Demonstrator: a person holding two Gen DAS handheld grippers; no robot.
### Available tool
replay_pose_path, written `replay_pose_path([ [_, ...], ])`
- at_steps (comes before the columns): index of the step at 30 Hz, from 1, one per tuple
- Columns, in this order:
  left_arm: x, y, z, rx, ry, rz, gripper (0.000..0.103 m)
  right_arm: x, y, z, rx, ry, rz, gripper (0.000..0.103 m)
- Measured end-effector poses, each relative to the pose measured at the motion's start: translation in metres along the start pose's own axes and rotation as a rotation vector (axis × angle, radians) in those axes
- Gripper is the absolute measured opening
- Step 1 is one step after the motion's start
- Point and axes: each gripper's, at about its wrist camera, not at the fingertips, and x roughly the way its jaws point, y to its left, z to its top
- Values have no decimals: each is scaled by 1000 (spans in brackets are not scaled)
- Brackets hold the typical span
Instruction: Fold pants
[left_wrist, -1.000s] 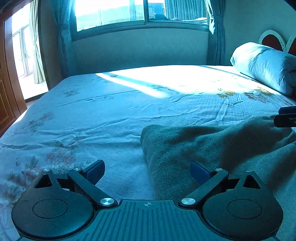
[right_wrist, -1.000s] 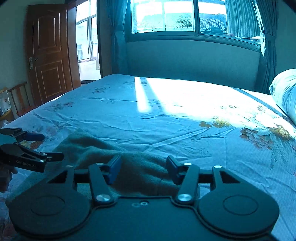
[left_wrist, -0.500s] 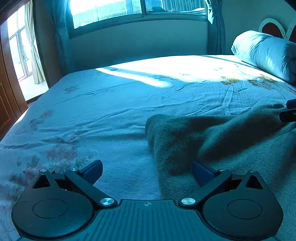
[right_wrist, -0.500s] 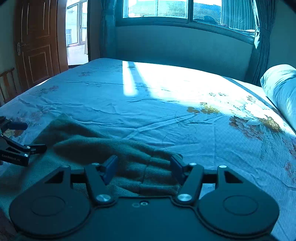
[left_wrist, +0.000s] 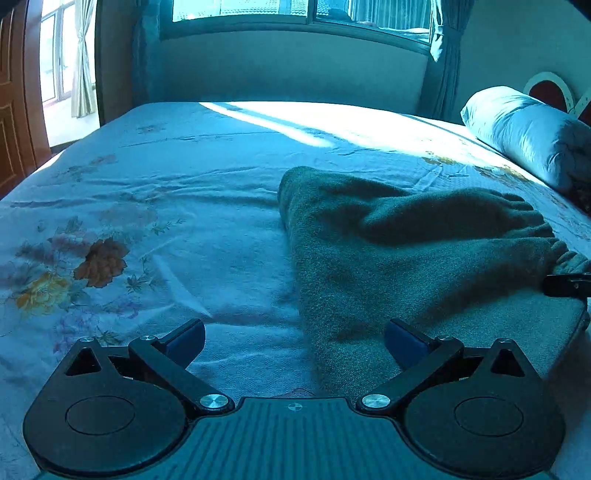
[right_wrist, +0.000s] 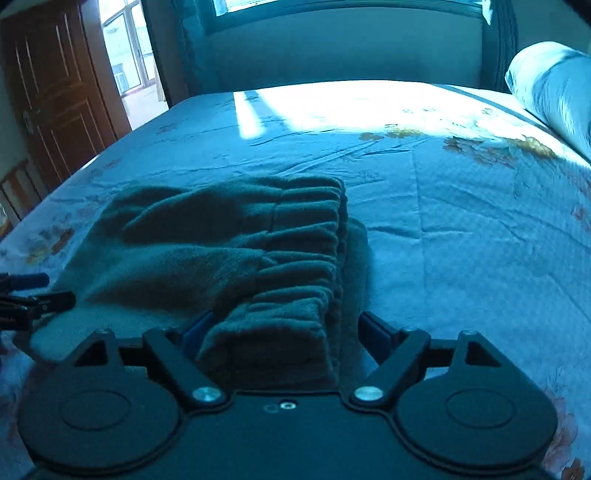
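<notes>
Both tools spread, grasping nothing: right tool (right_wrist: 273, 332) straddles the pants (right_wrist: 236, 240) waistband at lower centre; left tool (left_wrist: 293, 338) at frame bottom should pinch the near fold edge evenly

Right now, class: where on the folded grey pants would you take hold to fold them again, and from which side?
Grip the gathered waistband of the pants. It is a thick, stacked edge facing the right claw, whose jaws already straddle it, so come in from the near side, low along the bedsheet.
</notes>
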Motion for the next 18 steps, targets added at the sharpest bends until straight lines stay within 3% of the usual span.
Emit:
replay_pose_path([
  [3, -39, 4, -12, 18, -38, -6, 103, -48, -16, -15, 102, -62, 43, 73],
  [5, -69, 10, -26, -2, -51, 8, 103, -80, -19, -36, 129, -112, 29, 86],
  [10, -146, 21, -77, -71, -44, 32, 103, -161, -14, -108, 160, -145, -24, 97],
  [15, -217, 19, -121, -163, -61, 18, 103, -226, 21, -164, 110, -197, -65, 97],
  [18, -255, 2, -139, -173, -78, 15, 103, -255, 52, -180, 58, -199, -73, 97],
])
